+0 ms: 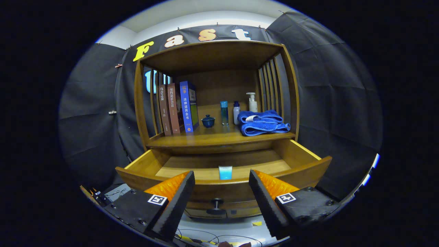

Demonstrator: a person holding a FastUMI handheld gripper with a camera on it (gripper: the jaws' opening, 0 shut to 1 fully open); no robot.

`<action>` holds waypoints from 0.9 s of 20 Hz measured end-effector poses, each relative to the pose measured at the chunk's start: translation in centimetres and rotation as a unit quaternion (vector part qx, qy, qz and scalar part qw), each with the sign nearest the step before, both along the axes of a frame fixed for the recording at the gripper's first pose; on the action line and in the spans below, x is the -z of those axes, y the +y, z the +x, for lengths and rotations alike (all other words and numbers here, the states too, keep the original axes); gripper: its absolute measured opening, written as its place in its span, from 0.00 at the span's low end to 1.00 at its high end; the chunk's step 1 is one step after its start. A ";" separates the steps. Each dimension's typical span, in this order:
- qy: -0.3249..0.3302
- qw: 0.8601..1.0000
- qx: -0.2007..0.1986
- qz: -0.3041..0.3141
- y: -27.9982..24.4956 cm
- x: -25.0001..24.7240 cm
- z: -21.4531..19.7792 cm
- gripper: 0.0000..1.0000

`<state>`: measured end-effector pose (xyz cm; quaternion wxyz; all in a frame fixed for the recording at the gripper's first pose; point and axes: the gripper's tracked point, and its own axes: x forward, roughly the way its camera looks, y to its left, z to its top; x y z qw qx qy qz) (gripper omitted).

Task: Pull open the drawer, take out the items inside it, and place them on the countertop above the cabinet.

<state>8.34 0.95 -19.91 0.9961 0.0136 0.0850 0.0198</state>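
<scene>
The wooden drawer (301,168) stands pulled open under the countertop (212,139) of the cabinet. A small light blue tube (225,172) lies inside it, against the front wall, seen between my fingers and beyond them. The drawer's dark knob (216,205) sits lower on the front panel. My gripper (222,176) is open, held just before the drawer front, with nothing between the fingers.
On the countertop stand three books (176,108) at the left, a small blue lidded cup (208,121), a blue bottle (224,112), a white bottle (236,112), a pump bottle (252,102) and a folded blue towel (262,122) at the right. Cables lie on the floor below.
</scene>
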 end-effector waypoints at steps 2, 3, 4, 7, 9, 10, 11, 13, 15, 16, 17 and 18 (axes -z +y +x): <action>0.003 1.000 -0.005 -0.003 0.5 -1.3 0.7 1.00; 0.006 1.000 -0.011 0.000 0.9 -1.9 1.3 1.00; 0.012 1.000 -0.019 0.004 1.5 -2.2 1.8 1.00; 0.032 0.999 -0.029 -0.007 2.5 -2.7 3.5 1.00; 0.046 0.998 -0.031 -0.033 2.9 -2.7 4.6 1.00; 0.053 0.997 -0.041 -0.039 3.4 -2.7 5.2 1.00; 0.064 0.996 -0.053 -0.036 4.0 -2.4 5.9 1.00; 0.093 0.994 -0.056 -0.020 4.4 -1.1 7.4 1.00; 0.127 0.991 -0.045 -0.013 3.7 0.5 8.9 1.00; 0.148 0.988 -0.041 -0.012 3.7 1.5 9.6 0.99; 0.191 0.981 -0.039 -0.009 3.6 3.0 10.5 1.00; 0.216 0.976 -0.041 -0.010 3.7 4.0 11.0 1.00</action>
